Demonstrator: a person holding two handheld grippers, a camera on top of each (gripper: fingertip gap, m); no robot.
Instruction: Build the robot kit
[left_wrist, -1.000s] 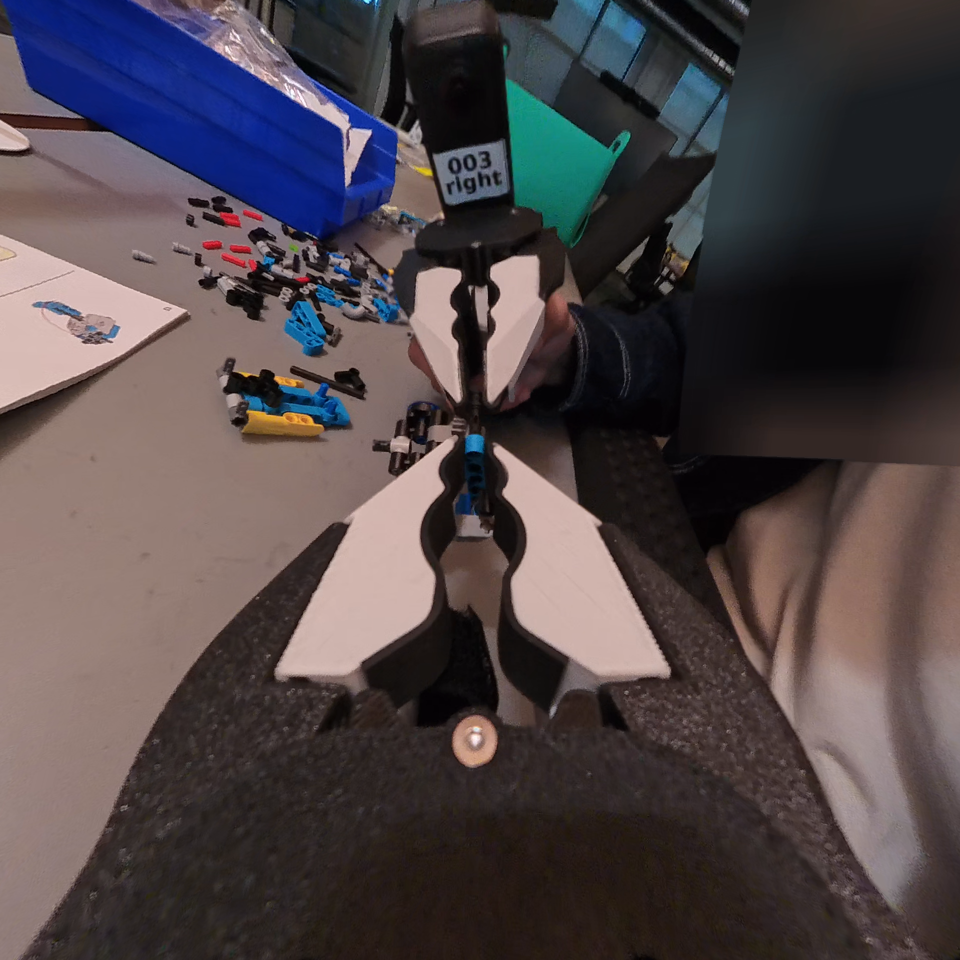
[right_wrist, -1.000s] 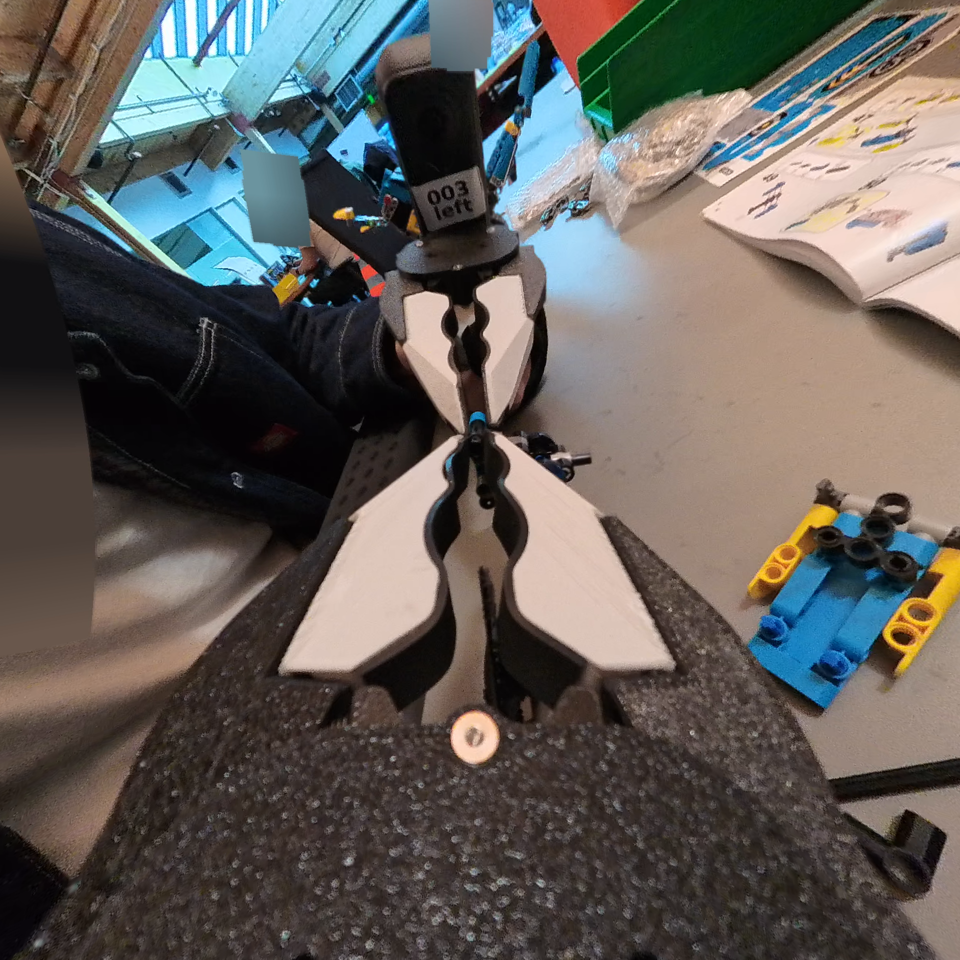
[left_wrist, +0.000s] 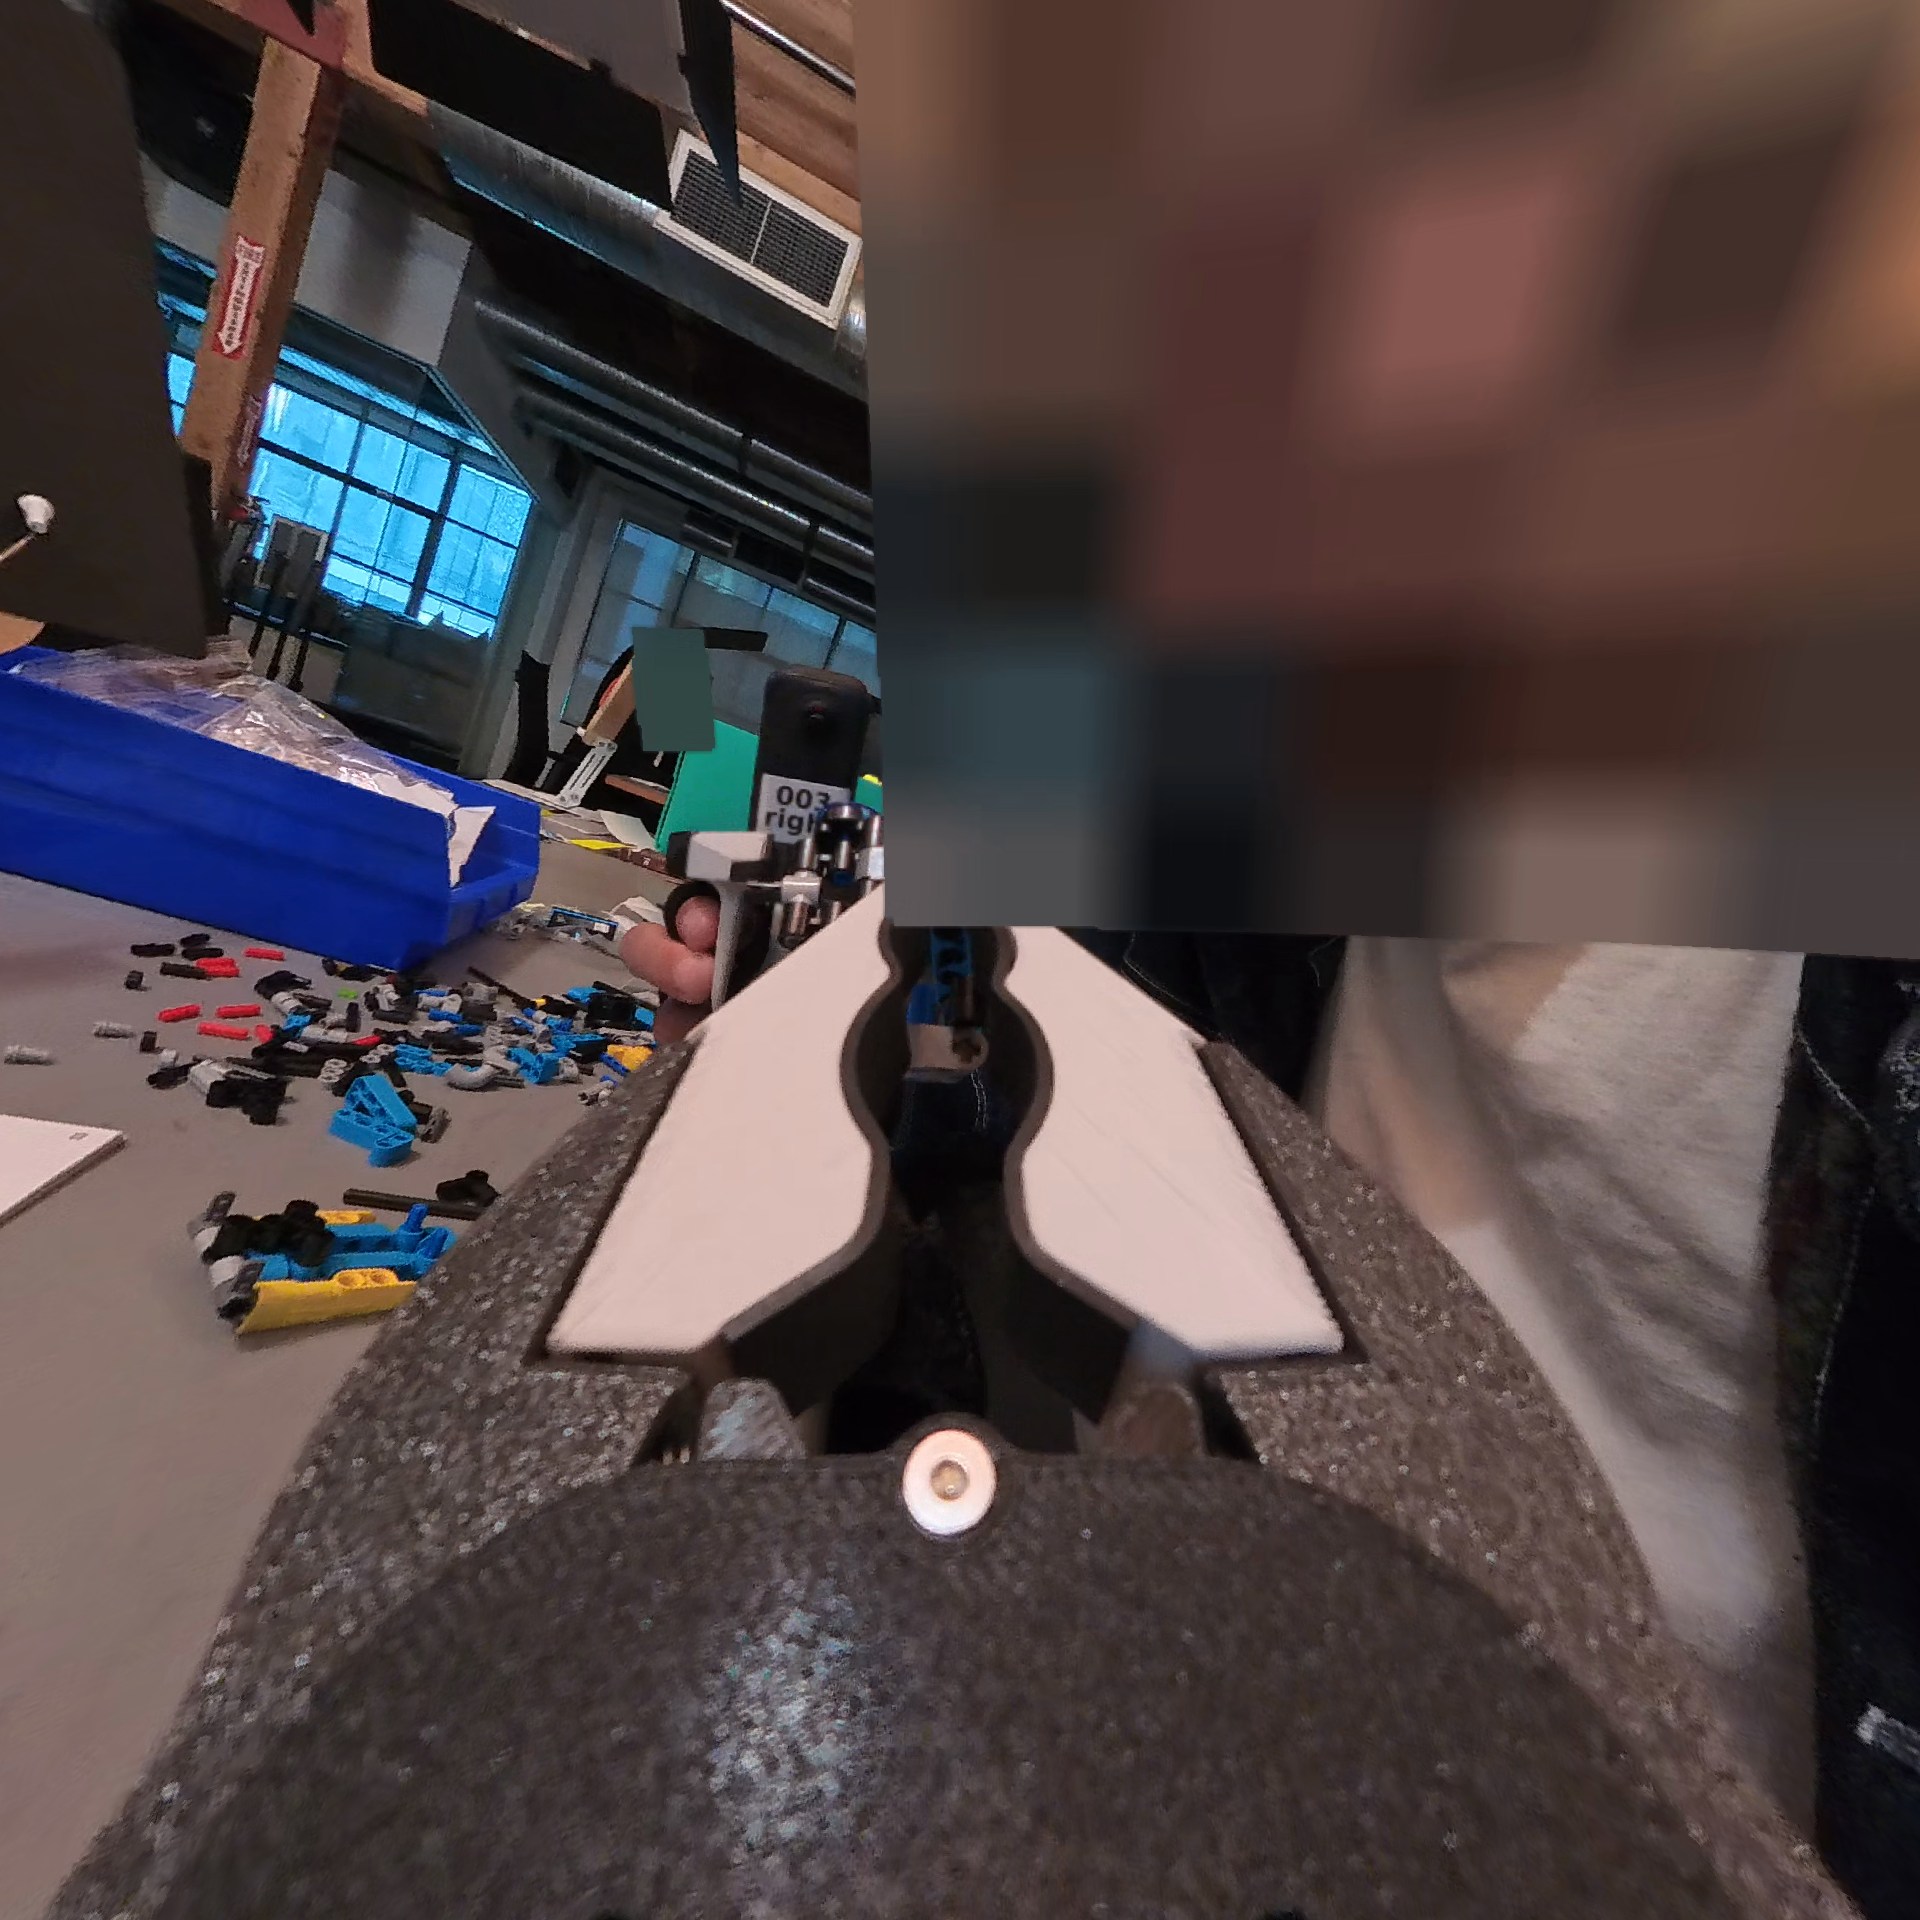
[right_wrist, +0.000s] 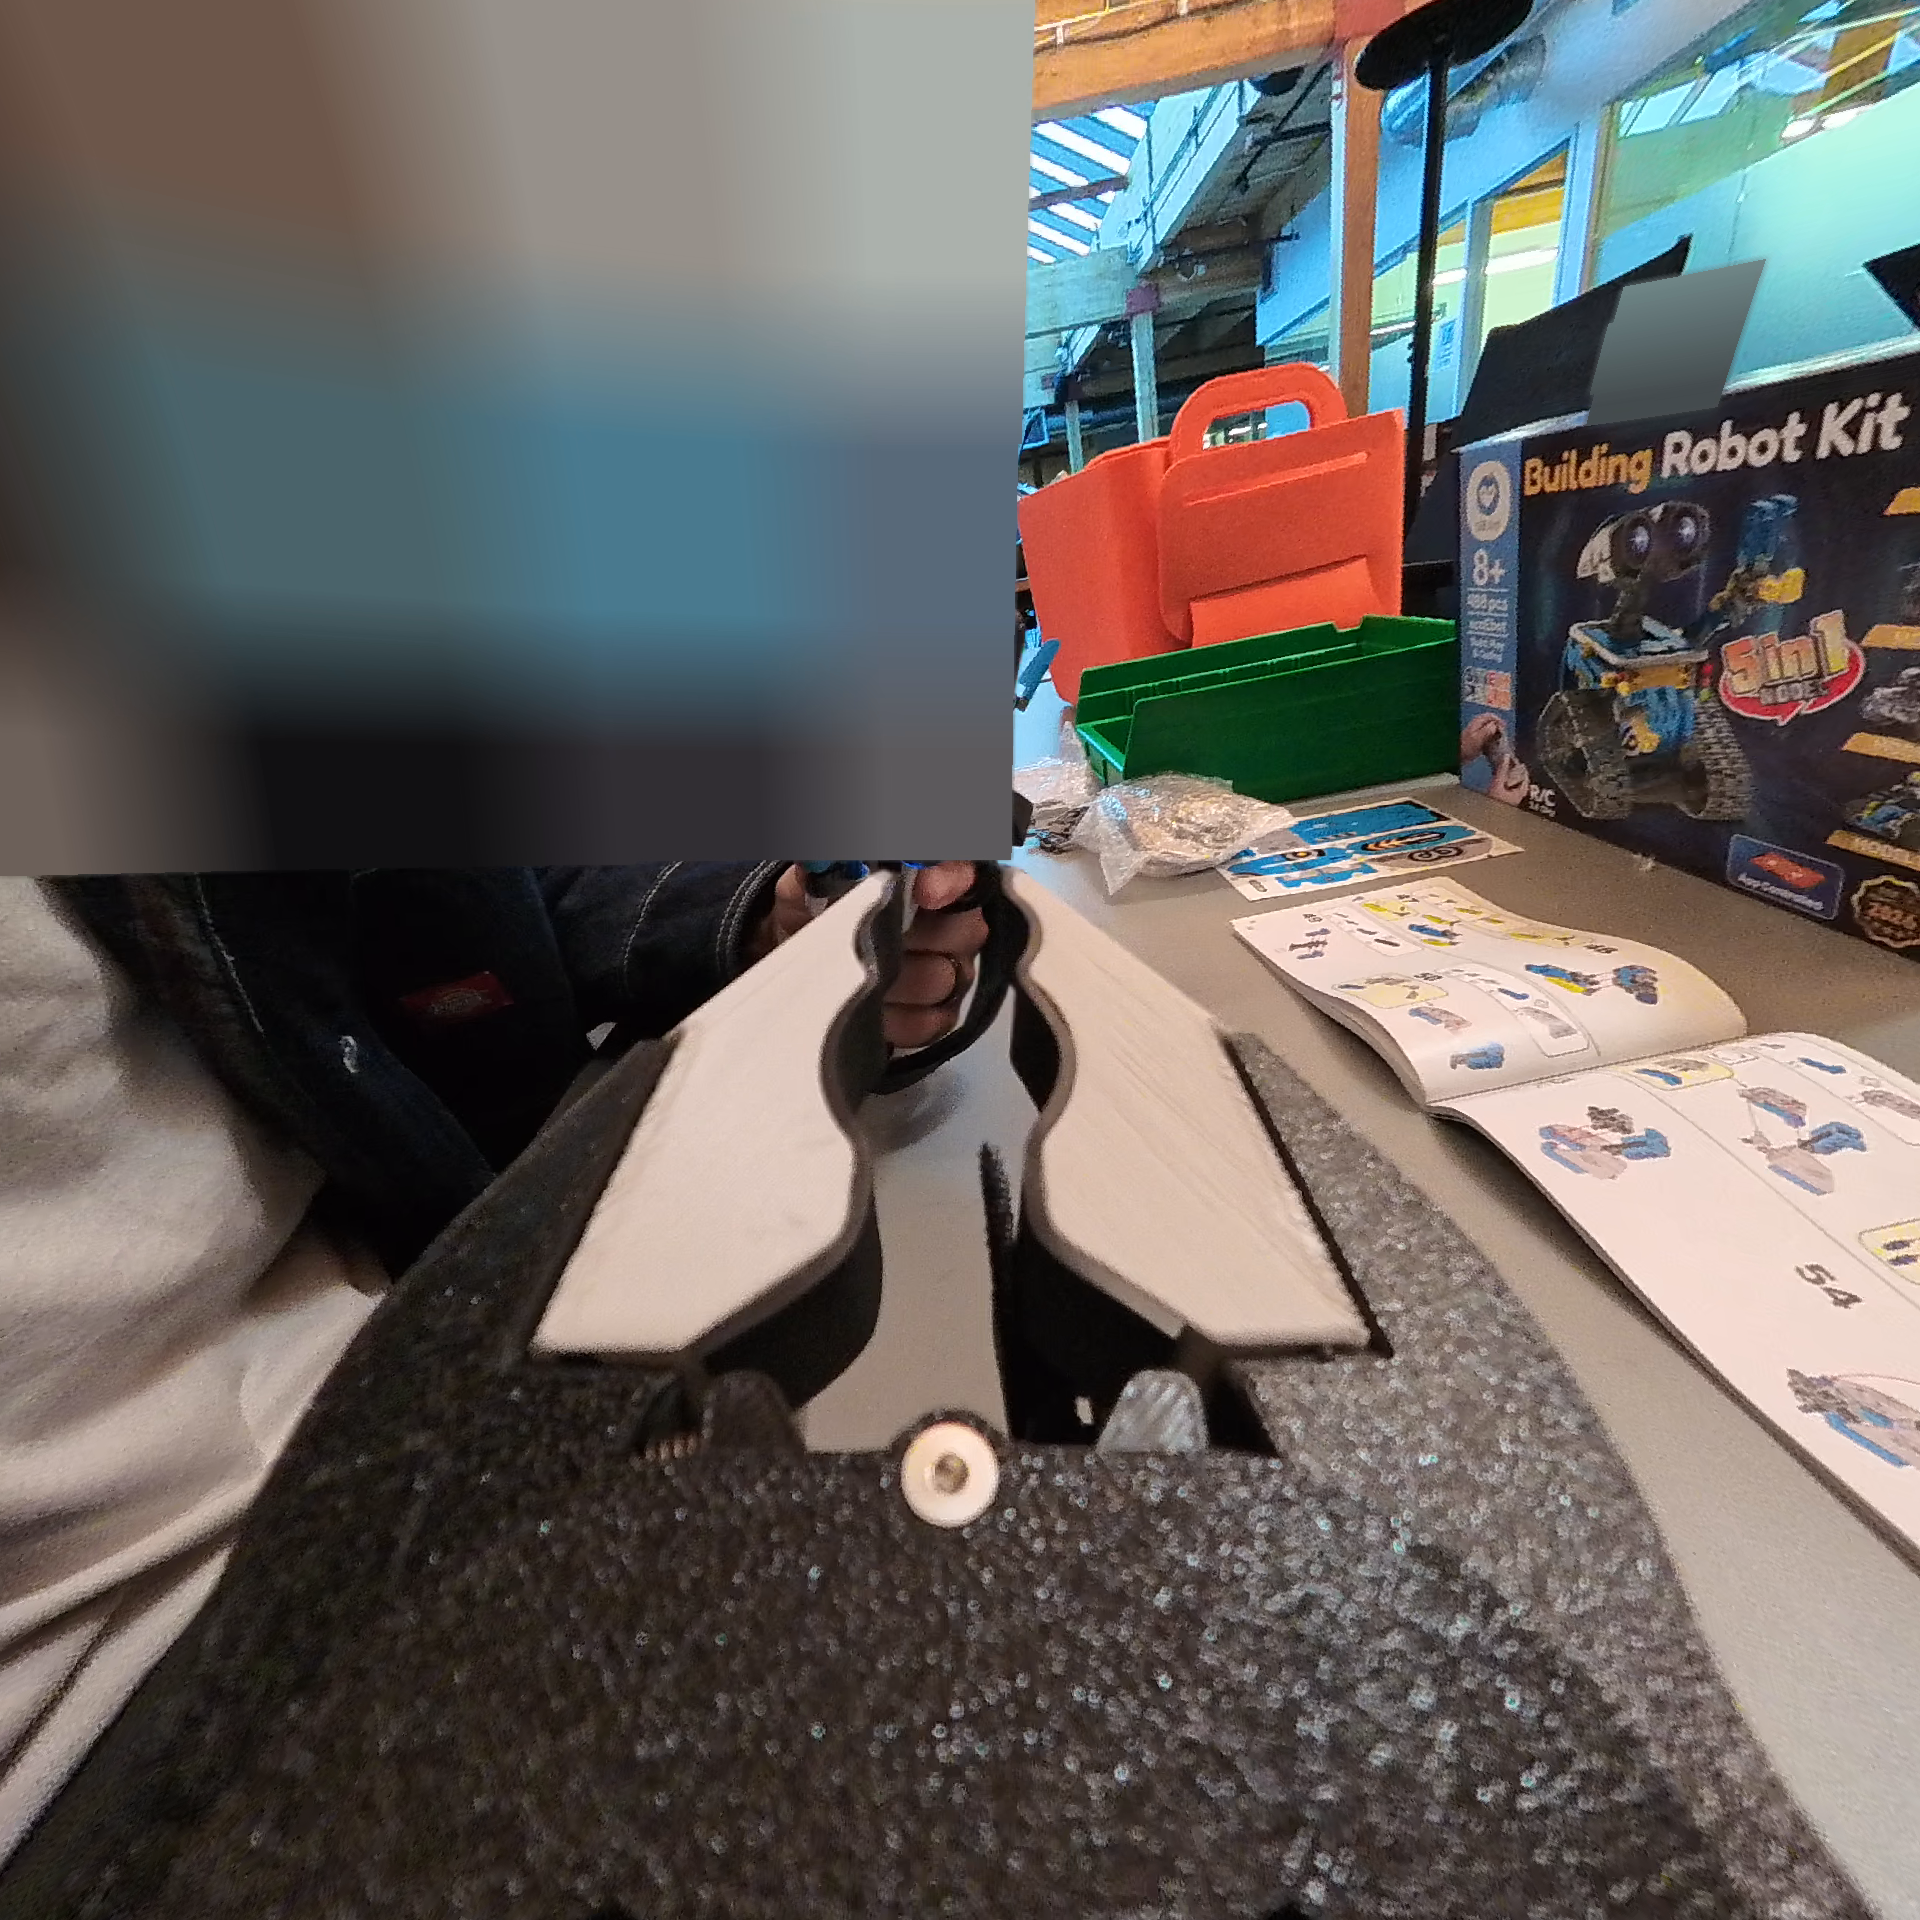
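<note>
Over the grey desk (left_wrist: 125, 1507) strewn with loose building pieces (left_wrist: 395, 1039), you've lifted both claws and drawn them apart. Your left claw (left_wrist: 940, 940) pinches the blue beam (left_wrist: 940, 987) of the small assembly (left_wrist: 790, 873), and your right claw (right_wrist: 940, 894) stands slightly parted, apparently empty.

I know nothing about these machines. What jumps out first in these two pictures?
The left gripper fills the middle of its view, its white jaws shut on a small blue and black toy piece. Left of it, on the grey table, lies a scatter of loose toy parts before a blue bin. In the right wrist view, an open instruction booklet and an orange bag stand out.
</note>
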